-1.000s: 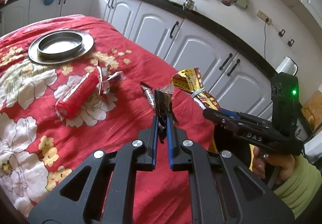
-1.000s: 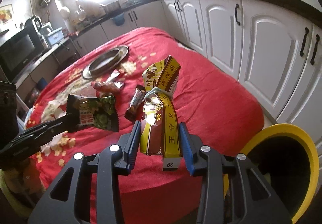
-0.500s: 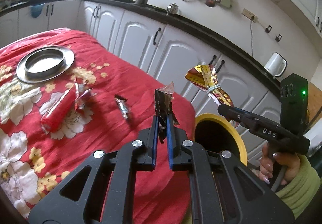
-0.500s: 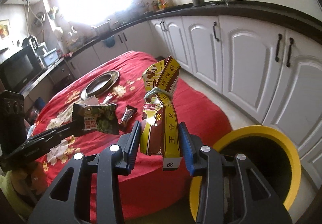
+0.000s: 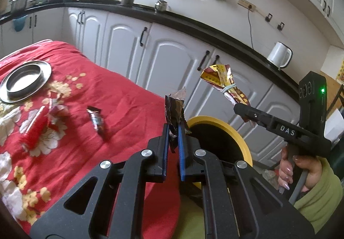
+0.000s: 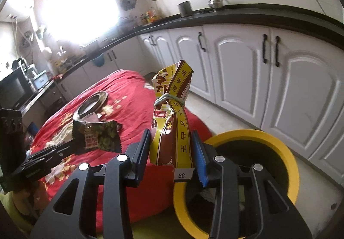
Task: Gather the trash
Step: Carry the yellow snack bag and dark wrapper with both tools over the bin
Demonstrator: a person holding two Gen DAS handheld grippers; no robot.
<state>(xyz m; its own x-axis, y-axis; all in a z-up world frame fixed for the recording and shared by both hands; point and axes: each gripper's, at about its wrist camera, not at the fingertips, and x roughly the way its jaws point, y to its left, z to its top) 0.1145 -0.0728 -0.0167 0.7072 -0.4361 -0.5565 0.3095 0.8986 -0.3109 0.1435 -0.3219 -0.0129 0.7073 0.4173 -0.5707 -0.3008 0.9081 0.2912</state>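
My left gripper [image 5: 173,129] is shut on a dark green snack wrapper [image 5: 174,110], held up over the table's edge beside the yellow-rimmed bin [image 5: 217,123]. That wrapper [image 6: 101,138] also shows at the left of the right wrist view. My right gripper [image 6: 172,138] is shut on a yellow and maroon snack bag [image 6: 172,114] tied with a rubber band, just left of the bin's yellow rim [image 6: 286,153]. The same bag [image 5: 225,86] hangs above the bin in the left wrist view. A red wrapper [image 5: 34,131] and a small dark wrapper [image 5: 96,119] lie on the red cloth.
A round table with a red floral cloth [image 5: 120,97] carries a steel plate [image 5: 23,81]. White cabinets [image 5: 172,60] with a black counter run behind. A hand in a green sleeve [image 5: 305,166] holds the right gripper. A white kettle [image 5: 279,57] stands on the counter.
Both grippers have swung away from the table toward the bin, each keeping its wrapper. The bin now fills more of both views and the table has slid left.
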